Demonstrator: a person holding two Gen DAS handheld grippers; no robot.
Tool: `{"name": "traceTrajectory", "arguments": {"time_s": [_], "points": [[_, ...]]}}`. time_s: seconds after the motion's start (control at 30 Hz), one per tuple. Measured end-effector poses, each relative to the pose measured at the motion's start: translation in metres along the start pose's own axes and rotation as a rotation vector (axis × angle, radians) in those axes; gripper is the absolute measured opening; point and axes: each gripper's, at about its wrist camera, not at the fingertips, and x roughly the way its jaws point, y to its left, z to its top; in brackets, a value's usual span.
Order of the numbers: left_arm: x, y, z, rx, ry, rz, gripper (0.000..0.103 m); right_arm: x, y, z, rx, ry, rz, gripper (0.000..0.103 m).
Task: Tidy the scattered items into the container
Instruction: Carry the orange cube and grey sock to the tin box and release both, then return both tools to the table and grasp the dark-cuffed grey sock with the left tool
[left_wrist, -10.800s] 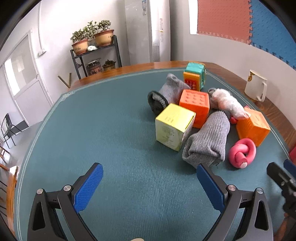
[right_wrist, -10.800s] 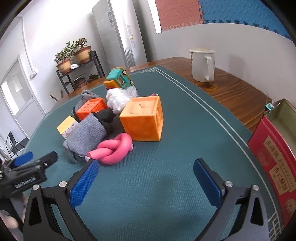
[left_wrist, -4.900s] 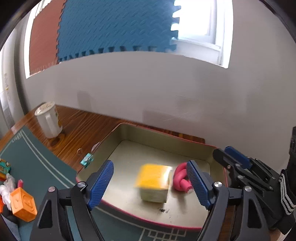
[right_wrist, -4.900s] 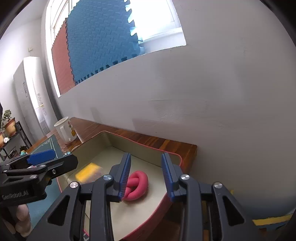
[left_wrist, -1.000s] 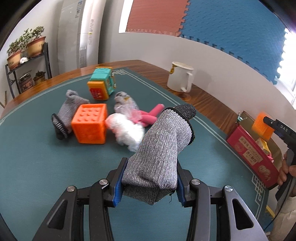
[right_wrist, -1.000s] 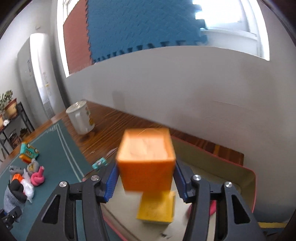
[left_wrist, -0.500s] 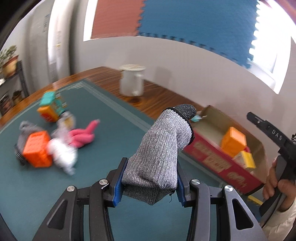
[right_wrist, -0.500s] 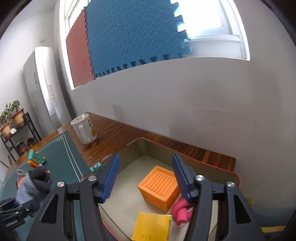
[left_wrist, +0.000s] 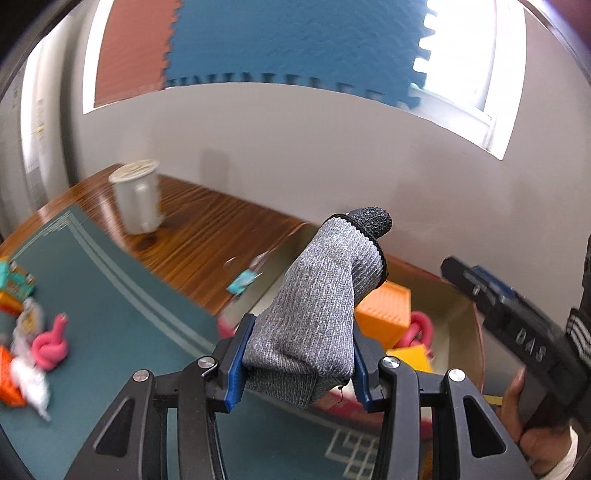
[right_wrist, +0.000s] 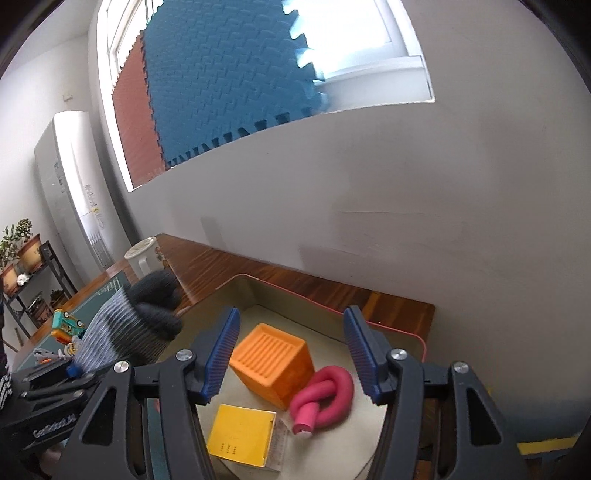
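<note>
My left gripper (left_wrist: 297, 360) is shut on a rolled grey sock (left_wrist: 317, 314) with a dark cuff, held in the air just short of the red-rimmed container (left_wrist: 458, 314). The same grey sock (right_wrist: 122, 332) shows at the left of the right wrist view. My right gripper (right_wrist: 291, 354) stands open above the container (right_wrist: 332, 310) with nothing between its fingers. Inside lie an orange cube (right_wrist: 273, 360), a pink knotted toy (right_wrist: 325, 395) and a yellow box (right_wrist: 242, 434).
A white mug (left_wrist: 138, 201) stands on the wooden table (left_wrist: 192, 236) beyond the green mat (left_wrist: 110, 325). On the mat at the left lie another pink knot (left_wrist: 50, 347), a white bundle (left_wrist: 29, 380), an orange block and a toy car (left_wrist: 14, 284). A wall rises close behind the container.
The left gripper has carried the sock closer to the container. The right gripper has let go of the orange cube, which now rests inside, and stands open above it.
</note>
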Motion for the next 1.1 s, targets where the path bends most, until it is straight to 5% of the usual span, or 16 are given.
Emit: {"name": "traceTrajectory", "arguments": {"time_s": [0.27, 0.63, 1.1], "points": [[0.016, -0.009, 0.01, 0.011, 0.007, -0.038, 0.061, 0.001, 0.0, -0.003, -0.001, 0.01, 0.004, 0.062], [-0.005, 0.034, 0.0, -0.074, -0.011, 0.011, 0.061, 0.002, 0.035, -0.011, -0.049, 0.031, 0.066, 0.062], [-0.065, 0.128, -0.041, -0.224, -0.03, 0.186, 0.061, 0.004, 0.117, -0.037, -0.178, 0.094, 0.21, 0.063]]}}
